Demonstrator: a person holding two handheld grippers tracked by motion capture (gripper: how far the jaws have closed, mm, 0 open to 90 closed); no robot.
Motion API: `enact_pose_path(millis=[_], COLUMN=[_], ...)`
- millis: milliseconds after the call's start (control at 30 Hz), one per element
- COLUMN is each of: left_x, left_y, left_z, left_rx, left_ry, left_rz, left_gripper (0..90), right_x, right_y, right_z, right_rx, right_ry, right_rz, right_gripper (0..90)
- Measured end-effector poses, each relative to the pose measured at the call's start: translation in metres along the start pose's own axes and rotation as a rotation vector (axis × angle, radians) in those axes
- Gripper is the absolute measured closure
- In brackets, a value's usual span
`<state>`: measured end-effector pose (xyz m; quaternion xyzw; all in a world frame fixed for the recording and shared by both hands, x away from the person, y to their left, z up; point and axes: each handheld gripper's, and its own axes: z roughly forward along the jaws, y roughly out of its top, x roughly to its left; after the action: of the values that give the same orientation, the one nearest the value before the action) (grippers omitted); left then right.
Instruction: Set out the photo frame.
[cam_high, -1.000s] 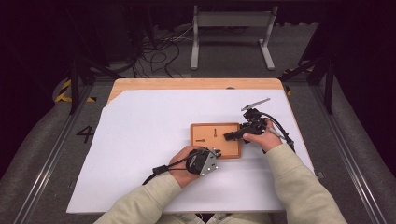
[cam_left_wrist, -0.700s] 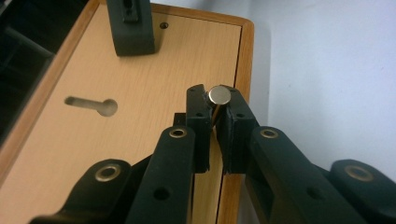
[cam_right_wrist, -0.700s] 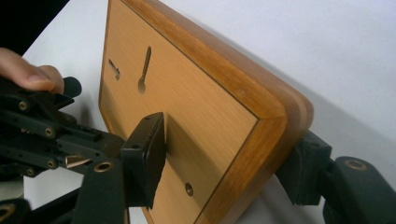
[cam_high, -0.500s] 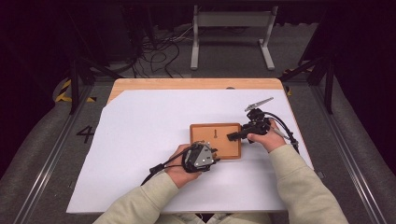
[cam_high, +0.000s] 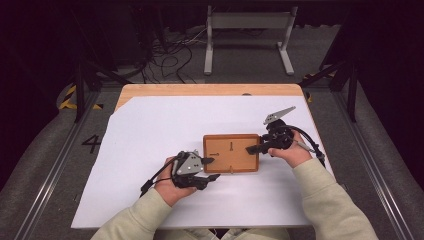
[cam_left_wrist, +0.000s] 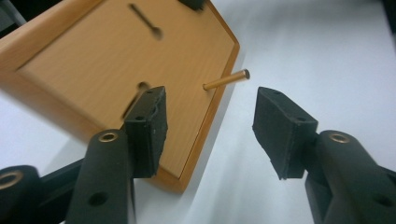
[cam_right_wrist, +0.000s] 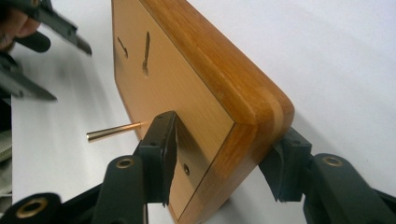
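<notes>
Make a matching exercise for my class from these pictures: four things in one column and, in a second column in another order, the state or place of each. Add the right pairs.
Things
1. left gripper
2. right gripper
3. wooden frame
4. brass peg

States or places
A. lies flat on the white sheet
B. sticks out from the frame's edge
C. jaws apart, nothing pressed between them
D. jaws around a corner of the frame

Pairs: 1-C, 2-D, 3-A, 4-B
</notes>
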<state>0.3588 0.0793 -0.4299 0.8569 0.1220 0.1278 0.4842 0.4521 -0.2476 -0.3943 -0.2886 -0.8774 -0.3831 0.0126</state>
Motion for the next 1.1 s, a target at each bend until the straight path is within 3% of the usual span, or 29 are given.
enact_pose_path(millis=[133, 367, 533, 833, 1100], left_x=[0.004, 0.016, 0.023, 0.036, 0.042], left_y=[-0.005, -0.016, -0.019, -0.027, -0.033], left_z=[-0.017, -0.036, -0.041, -0.047, -0.047], left_rx=[-0.051, -0.067, -0.077, -0.105, -0.105], left_ry=[0.02, 0.068, 0.087, 0.115, 0.112], left_rz=[-0.035, -0.103, -0.12, -0.211, -0.239], left_gripper=[44.8, 43.3, 43.0, 41.5, 41.5], right_x=[0.009, 0.026, 0.038, 0.06, 0.072], right_y=[-0.003, -0.008, -0.013, -0.022, -0.026], right_z=[-0.006, -0.013, -0.016, -0.022, -0.024], right_rx=[-0.002, 0.009, 0.015, 0.048, 0.058], right_ry=[-0.009, -0.055, -0.089, -0.136, -0.169], right_rz=[-0.037, -0.149, -0.23, -0.332, -0.368], right_gripper=[53.5, 56.3, 58.0, 63.0, 63.8])
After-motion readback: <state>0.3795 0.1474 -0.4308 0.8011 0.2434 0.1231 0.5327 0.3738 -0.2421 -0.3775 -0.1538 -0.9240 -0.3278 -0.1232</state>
